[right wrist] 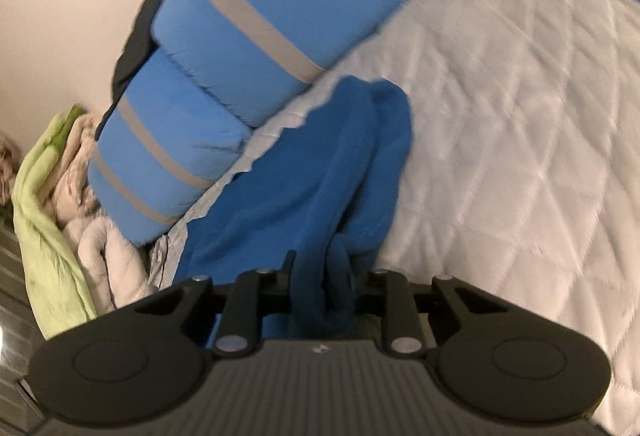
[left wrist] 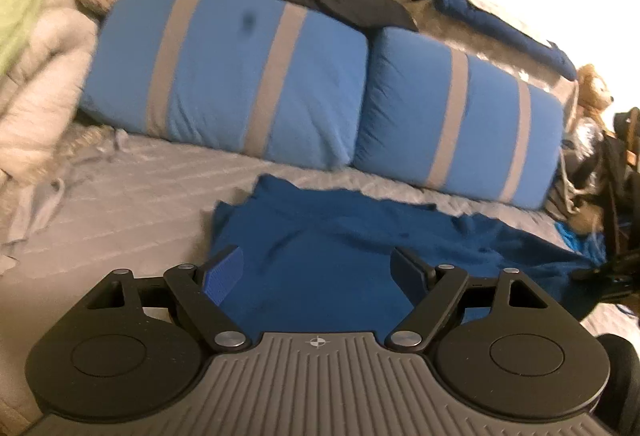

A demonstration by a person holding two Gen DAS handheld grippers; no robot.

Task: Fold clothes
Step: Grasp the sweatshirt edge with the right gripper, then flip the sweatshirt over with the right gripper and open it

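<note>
Folding underway, I judged — right gripper clamped on bunched blue garment | left gripper gaped above it | next — a free edge between those jaws.

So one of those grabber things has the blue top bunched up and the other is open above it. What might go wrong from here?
1. The right hand-held gripper pinches a thick bunched wad of the blue garment, not a clean edge, so the fold may come out lumpy.
2. The left hand-held gripper is open and holds nothing, so pulling with the right alone could drag the garment across the quilt.
3. The garment's far edge lies close to the striped pillows and may catch on them.
</note>
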